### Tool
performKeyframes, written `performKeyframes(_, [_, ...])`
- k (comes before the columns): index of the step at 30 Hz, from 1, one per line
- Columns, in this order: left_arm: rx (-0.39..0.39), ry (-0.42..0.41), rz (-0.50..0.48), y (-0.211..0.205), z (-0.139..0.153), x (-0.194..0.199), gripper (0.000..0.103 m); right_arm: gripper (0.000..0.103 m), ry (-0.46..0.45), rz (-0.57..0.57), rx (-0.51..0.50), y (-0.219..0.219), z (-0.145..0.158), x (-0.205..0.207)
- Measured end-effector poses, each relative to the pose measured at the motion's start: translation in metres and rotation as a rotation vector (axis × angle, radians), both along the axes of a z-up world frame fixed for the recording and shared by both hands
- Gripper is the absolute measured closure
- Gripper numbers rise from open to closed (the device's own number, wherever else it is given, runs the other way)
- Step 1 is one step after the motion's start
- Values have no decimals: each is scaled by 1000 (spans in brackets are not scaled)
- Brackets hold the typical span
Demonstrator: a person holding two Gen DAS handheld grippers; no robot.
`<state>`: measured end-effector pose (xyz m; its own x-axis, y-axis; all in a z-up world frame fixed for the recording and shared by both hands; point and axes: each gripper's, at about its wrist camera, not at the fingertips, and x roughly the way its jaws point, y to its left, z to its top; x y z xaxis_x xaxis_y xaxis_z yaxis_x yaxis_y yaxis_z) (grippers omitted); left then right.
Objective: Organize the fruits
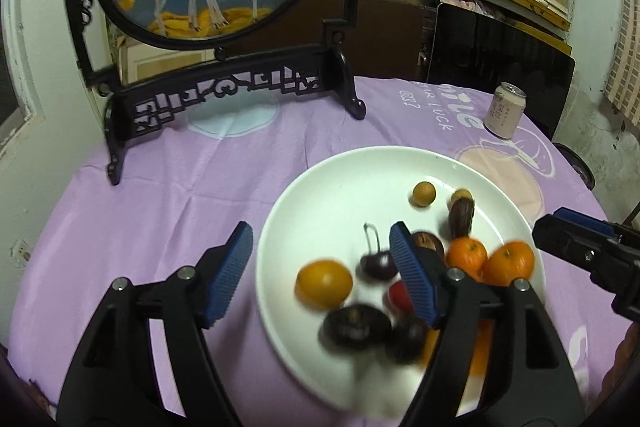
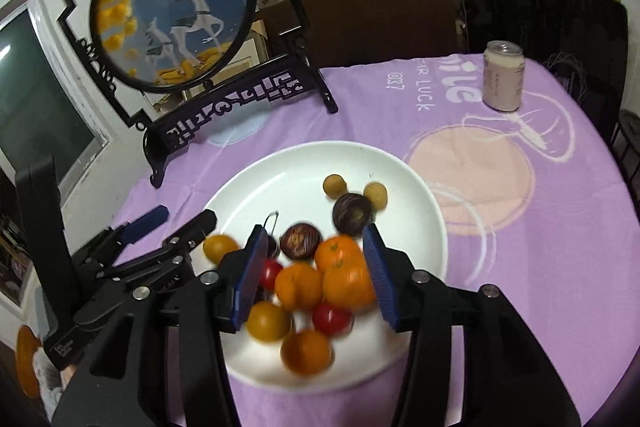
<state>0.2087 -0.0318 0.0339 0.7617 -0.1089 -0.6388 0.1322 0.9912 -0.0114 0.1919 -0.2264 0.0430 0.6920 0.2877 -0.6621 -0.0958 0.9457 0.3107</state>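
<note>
On a round table under a purple cloth [image 1: 172, 187], a white plate [image 1: 320, 187] holds all the fruit I can see.

Through my left claw's camera, my left claw [image 1: 320, 271] is spread wide and holds nothing. 1 blue pad hangs over the cloth just outside the plate's near-left rim; the other hangs over the fruit, so the rim lies between them. Between the pads sits a yellow-orange fruit [image 1: 324, 289], blurred, near the rim. Beside it are a dark cherry with a stem [image 1: 378, 263], 2 dark plums [image 1: 356, 327] and a red tomato half hidden behind my pad. Farther back lie 2 tangerines [image 1: 490, 261], touching, and 2 small tan balls [image 1: 424, 193]. My right claw [image 1: 560, 231] shows at the right edge, over the plate's far side.

Through my right claw's camera, my right claw [image 2: 316, 271] is also parted and empty, its 2 pads bracketing the 2 tangerines [image 2: 340, 275] from above. Around them sit red tomatoes [image 2: 332, 319], more orange fruit and a dark plum [image 2: 300, 241]. My left claw [image 2: 182, 219] comes in from the left, released.

A framed deer picture [image 2: 172, 23] on a black stand and a pink can [image 2: 502, 77] stand well back, apart from the plate. The fruit is gathered but mixed by kind; whether sorting remains, I cannot tell.
</note>
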Motion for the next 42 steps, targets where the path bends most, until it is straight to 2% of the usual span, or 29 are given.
performKeyframes(6, [-7, -28, 25, 20, -2, -54, 23, 51, -17, 1, -34, 8, -9, -47])
performKeyframes(8, [-20, -37, 36, 28, -4, -74, 17, 44, -39, -7, -57, 11, -14, -68])
performKeyframes(9, [-21, -46, 44, 31, -5, -85, 15, 44, -48, -11, -65, 12, -16, -75])
performKeyframes(15, [26, -84, 58, 34, -13, -122, 6, 42, -61, -19, -128, 17, -38, -111])
performKeyframes(24, [48, -72, 52, 31, -18, -122, 5, 41, -43, -28, -85, 11, -44, -114])
performKeyframes(33, [87, -97, 34, 23, -15, -126, 2, 41, -58, -22, -118, 16, -43, -117])
performKeyframes(40, [89, -71, 12, 21, -16, -125, 2, 41, -54, -14, -125, 20, -44, -117])
performKeyframes(42, [86, -59, 7, 21, -17, -124, 2, 36, -51, -8, -130, 22, -44, -118])
